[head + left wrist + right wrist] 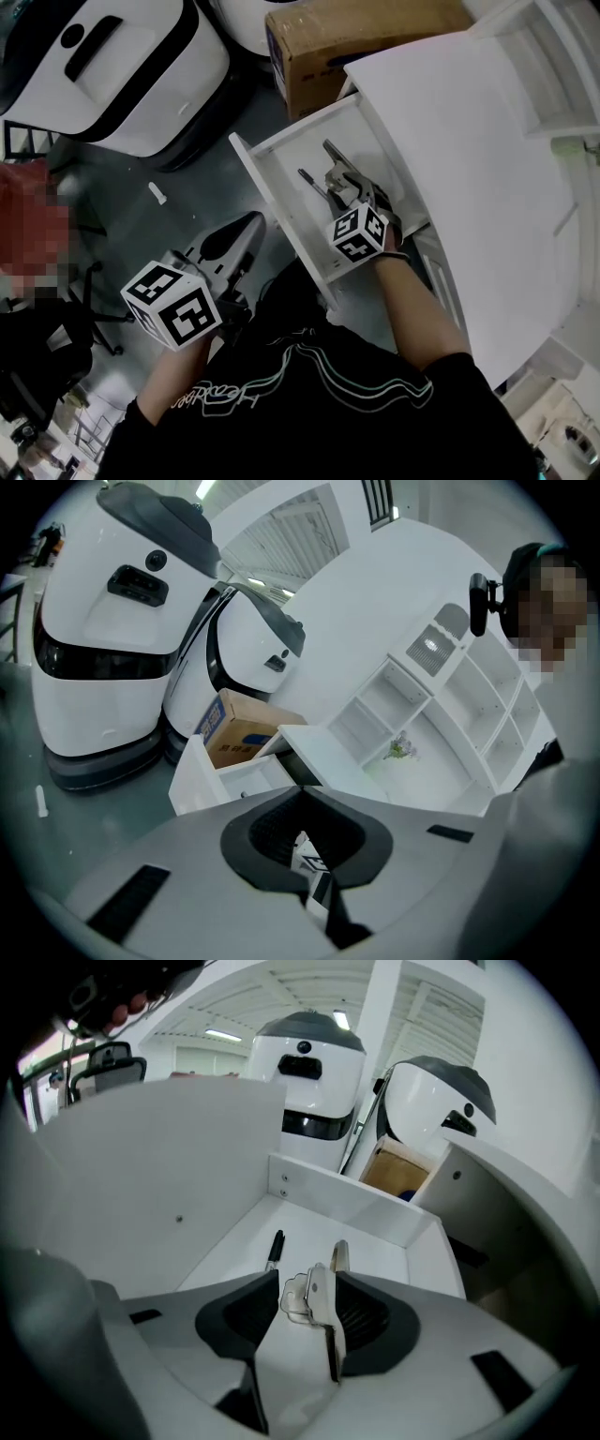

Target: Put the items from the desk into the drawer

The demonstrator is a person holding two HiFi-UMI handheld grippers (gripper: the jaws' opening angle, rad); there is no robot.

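Note:
The white drawer (272,187) stands pulled open beside the desk (469,141). On its floor lie a black pen (309,180) and a silver metal tool (339,161). My right gripper (349,189) reaches down into the drawer. In the right gripper view the silver tool (319,1302) stands between the jaws of my right gripper (309,1321), which are spread wide, with drawer floor showing beside it; the pen (274,1249) lies just ahead to the left. My left gripper (234,239) hangs left of the drawer over the floor, shut and empty (305,794).
A cardboard box (347,42) sits behind the drawer, also seen as the box (239,733) in the left gripper view. Large white machines (122,66) stand on the grey floor at the left. A white shelf unit (441,714) rises at the back of the desk.

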